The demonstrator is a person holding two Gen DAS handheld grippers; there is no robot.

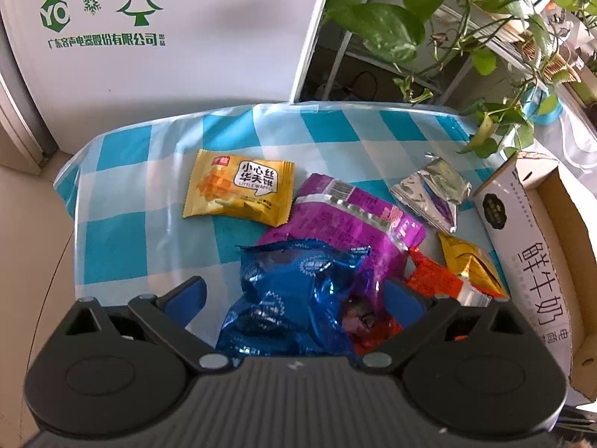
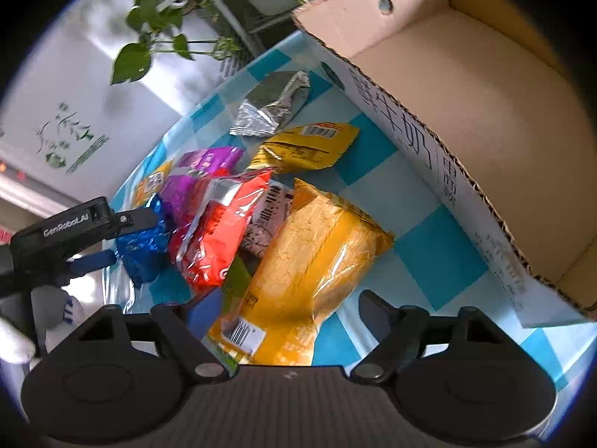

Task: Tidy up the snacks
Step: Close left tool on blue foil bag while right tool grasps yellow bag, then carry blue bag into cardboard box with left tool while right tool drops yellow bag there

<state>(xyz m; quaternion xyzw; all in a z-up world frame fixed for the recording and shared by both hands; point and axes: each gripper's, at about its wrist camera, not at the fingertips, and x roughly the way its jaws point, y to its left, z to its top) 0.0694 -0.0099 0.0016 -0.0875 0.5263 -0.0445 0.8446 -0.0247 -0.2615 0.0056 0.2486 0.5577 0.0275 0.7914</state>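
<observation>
Snack packs lie heaped on a blue-and-white checked tablecloth (image 1: 149, 171). My left gripper (image 1: 296, 295) stands open, its blue pads on either side of a crinkled blue foil bag (image 1: 298, 291) without pressing it. Behind that bag lie a purple bag (image 1: 358, 224), a yellow waffle packet (image 1: 238, 190) and a silver packet (image 1: 433, 190). My right gripper (image 2: 289, 306) is open around the near end of a large yellow bag (image 2: 317, 254), with a gap at its right finger. A red pack (image 2: 224, 231) lies left of it. The left gripper (image 2: 128, 239) shows at the left edge around the blue foil bag (image 2: 143, 246).
An open cardboard box (image 2: 466, 86) with white printed sides stands at the table's right side, its floor bare. A gold packet (image 2: 306, 145) lies near its wall. A white appliance (image 1: 168, 37) and a leafy plant (image 1: 391, 22) stand behind the table.
</observation>
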